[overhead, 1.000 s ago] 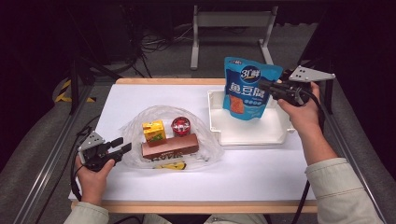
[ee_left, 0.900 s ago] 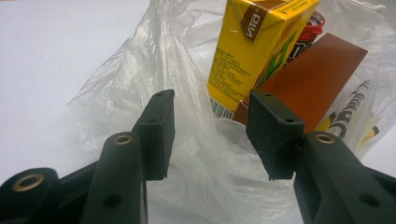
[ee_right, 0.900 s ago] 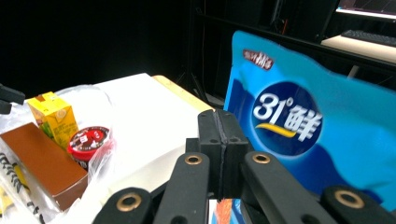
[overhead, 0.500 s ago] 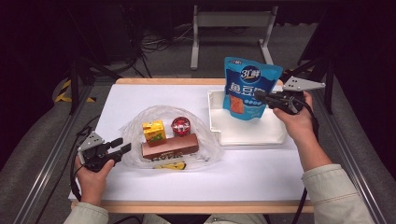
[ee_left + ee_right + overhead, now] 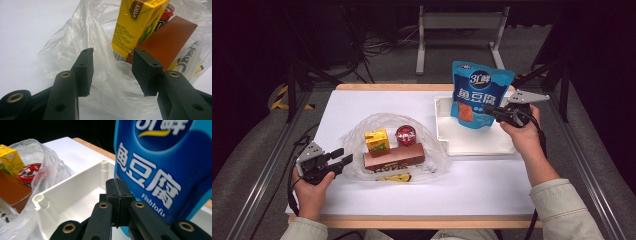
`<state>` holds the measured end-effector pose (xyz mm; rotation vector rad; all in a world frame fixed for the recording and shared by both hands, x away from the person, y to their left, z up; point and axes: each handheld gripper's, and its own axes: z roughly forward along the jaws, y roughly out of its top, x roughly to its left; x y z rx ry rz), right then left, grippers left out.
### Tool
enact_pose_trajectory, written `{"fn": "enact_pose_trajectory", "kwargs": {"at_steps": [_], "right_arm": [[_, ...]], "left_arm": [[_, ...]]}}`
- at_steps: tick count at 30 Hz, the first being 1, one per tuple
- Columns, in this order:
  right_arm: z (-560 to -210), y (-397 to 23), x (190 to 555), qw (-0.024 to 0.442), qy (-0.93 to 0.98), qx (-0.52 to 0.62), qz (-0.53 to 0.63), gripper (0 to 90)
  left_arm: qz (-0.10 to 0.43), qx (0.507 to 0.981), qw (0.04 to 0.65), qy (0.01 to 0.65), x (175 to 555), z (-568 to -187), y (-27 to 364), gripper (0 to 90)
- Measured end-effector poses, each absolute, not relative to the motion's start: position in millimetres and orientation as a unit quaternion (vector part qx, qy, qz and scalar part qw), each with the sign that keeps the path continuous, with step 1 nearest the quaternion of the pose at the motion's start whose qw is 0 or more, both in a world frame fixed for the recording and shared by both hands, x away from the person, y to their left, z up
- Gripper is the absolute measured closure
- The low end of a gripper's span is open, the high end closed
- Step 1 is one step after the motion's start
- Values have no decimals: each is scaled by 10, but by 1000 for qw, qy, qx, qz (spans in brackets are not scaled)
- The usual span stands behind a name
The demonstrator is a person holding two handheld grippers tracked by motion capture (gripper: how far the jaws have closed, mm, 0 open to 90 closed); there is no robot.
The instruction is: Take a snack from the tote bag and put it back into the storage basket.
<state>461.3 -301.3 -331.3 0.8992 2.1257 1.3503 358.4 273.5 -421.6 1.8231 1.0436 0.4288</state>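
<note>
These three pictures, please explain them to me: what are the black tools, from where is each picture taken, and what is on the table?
A person sits at a white table and holds a hand tool with two black jaws in each hand. The high view looks down from above. The other two pictures come from small cameras riding on each tool.

The right gripper is shut on the edge of a blue fish tofu pouch, holding it upright over a white tray. The left gripper is open, its jaws at the edge of a clear plastic bag. On that bag stand a yellow drink carton, a red-lidded cup and a brown box.
</note>
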Motion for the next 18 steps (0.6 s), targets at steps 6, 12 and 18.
{"fn": "enact_pose_trajectory", "kwargs": {"at_steps": [6,12,18], "right_arm": [[-3428,-3013,4673,232,773,347,477,899],[-3539,-3026,4717,243,769,367,464,899],[-3624,-3029,4752,243,769,382,452,899]], "left_arm": [[179,747,476,428,3576,-4215,2737,523],[176,747,477,429,3582,-4219,2740,522],[176,748,476,427,3585,-4219,2733,522]]}}
